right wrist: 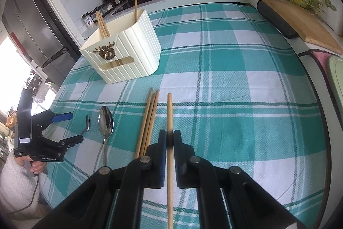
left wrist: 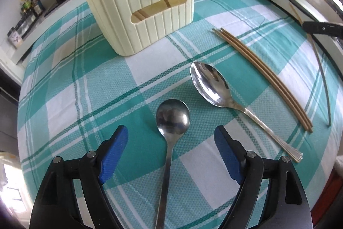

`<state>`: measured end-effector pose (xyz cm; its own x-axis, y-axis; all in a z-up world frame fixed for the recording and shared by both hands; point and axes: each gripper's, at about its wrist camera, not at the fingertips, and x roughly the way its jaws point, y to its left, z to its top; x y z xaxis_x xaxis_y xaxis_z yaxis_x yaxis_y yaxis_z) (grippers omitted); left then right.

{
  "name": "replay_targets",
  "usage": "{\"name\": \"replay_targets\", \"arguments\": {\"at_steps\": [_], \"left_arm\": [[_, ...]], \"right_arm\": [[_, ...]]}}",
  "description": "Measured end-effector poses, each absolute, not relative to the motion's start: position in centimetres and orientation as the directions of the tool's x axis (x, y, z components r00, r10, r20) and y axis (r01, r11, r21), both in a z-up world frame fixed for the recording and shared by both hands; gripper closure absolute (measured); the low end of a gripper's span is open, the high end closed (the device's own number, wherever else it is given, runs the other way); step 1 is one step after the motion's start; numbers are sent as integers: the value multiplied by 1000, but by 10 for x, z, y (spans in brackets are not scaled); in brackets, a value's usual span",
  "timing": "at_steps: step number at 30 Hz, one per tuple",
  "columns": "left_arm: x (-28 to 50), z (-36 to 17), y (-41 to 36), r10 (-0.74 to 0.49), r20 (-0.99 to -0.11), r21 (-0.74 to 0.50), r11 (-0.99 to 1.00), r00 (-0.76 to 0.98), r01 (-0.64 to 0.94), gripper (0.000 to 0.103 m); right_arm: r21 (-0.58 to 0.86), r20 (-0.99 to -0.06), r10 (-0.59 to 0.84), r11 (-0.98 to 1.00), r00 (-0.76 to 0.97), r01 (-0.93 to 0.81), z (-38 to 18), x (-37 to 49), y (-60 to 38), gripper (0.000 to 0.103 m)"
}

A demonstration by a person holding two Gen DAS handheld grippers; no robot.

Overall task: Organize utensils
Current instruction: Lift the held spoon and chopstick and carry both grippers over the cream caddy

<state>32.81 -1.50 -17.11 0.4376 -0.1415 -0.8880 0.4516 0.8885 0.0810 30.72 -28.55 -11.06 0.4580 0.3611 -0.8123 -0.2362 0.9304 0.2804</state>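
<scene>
Right tool point(right wrist: 169, 138) clamped tight on single chopstick point(right wrist: 169, 113), lifted clear of surface point(right wrist: 235, 100). Left tool point(left wrist: 171, 136) wide open, empty, straddling round spoon point(left wrist: 172, 119). Step: carry chopstick to cream holder point(right wrist: 128, 57), far ahead-left. Next: tip end down into open top. Path clear; loose chopsticks point(right wrist: 150, 119) just left.

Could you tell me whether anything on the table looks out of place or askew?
Nothing is spilled or damaged. In the cream holder, one chopstick stands alone, apart from the leaning bunch. Two spoons and loose chopsticks lie unsorted on the checked cloth.
</scene>
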Motion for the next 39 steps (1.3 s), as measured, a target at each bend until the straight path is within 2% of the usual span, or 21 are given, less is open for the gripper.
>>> {"name": "replay_targets", "arguments": {"at_steps": [1, 2, 3, 4, 5, 9, 18, 24, 32, 35, 39], "left_arm": [[333, -176, -17, -127, -893, 93, 886, 431, 454, 24], [338, -181, -18, -124, -899, 90, 886, 419, 455, 34], [341, -181, -15, -182, -897, 29, 884, 402, 467, 59], [345, -180, -11, -225, -897, -26, 886, 380, 463, 66], [347, -178, -8, -227, -894, -35, 895, 385, 445, 67], [341, -165, 3, -222, -867, -32, 918, 446, 395, 67], [287, -73, 32, -316, -712, -123, 935, 627, 332, 68], [279, -27, 38, -349, -643, -162, 932, 681, 324, 68], [304, 47, 38, -437, -561, -217, 897, 703, 384, 68], [327, 84, 34, -406, -513, -180, 912, 756, 368, 68], [367, 115, 33, -336, -444, -165, 942, 831, 293, 68]], "right_arm": [[287, -807, 368, 928, 461, -239, -108, 306, -285, 97], [292, -801, 375, 925, 466, -243, -106, 305, -284, 97], [295, -795, 381, 923, 472, -248, -102, 304, -283, 97], [296, -789, 385, 921, 478, -253, -98, 302, -282, 96], [296, -782, 390, 919, 486, -260, -94, 300, -282, 96], [280, -755, 397, 915, 522, -290, -74, 292, -278, 96], [235, -658, 419, 904, 626, -358, -19, 280, -263, 96], [202, -579, 440, 893, 686, -403, 13, 279, -244, 96], [200, -518, 458, 886, 722, -418, 40, 313, -224, 97], [189, -488, 460, 885, 742, -425, 55, 338, -213, 97], [142, -386, 450, 892, 805, -430, 83, 368, -193, 97]]}}
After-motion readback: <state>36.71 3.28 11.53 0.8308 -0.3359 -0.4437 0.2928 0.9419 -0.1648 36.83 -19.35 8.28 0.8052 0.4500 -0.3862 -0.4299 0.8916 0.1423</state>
